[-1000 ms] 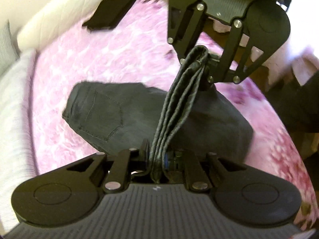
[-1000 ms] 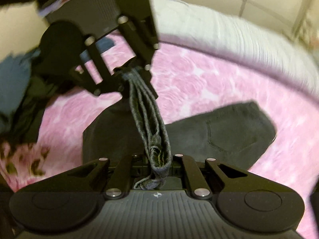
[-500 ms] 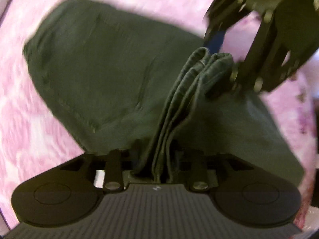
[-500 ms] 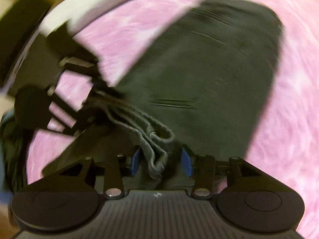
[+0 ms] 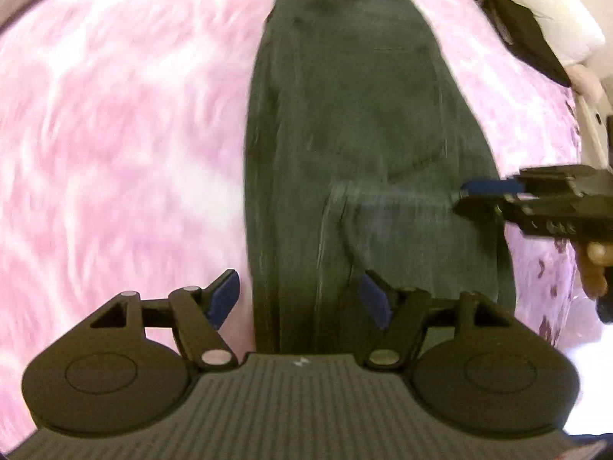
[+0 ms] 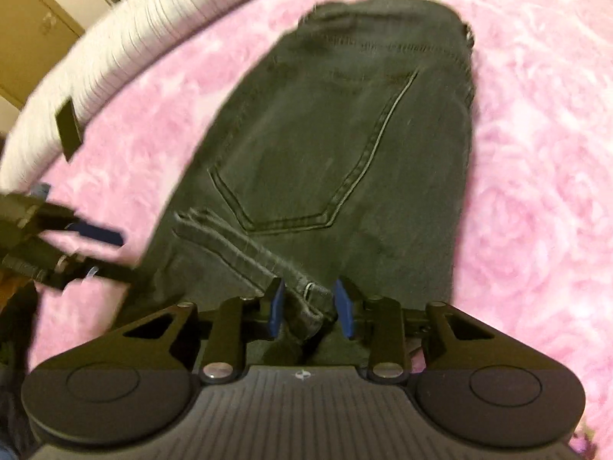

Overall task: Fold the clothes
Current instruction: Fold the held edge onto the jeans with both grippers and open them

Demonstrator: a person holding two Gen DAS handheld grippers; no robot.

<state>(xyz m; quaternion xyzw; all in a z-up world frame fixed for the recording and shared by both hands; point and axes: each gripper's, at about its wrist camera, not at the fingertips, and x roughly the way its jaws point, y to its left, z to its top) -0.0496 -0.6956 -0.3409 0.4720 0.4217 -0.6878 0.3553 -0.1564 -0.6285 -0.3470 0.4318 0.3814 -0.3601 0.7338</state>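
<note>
**Jeans folded over, hem laid down**

The pink blanket [image 6: 536, 153] carries the dark jeans [image 6: 345, 134], doubled over with the hem resting just below the back pocket [image 6: 306, 161]. The left tool [image 5: 299, 299] gapes wide, holding nothing. The right tool [image 6: 308, 308] stands partly open around the hem, unclamped. Likely one more fold remains.

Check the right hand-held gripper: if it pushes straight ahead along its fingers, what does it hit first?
The hem fold of the dark jeans, already lying between the open fingers of the right hand-held gripper. Beyond it comes the back pocket. Height above the cloth is unclear.
</note>
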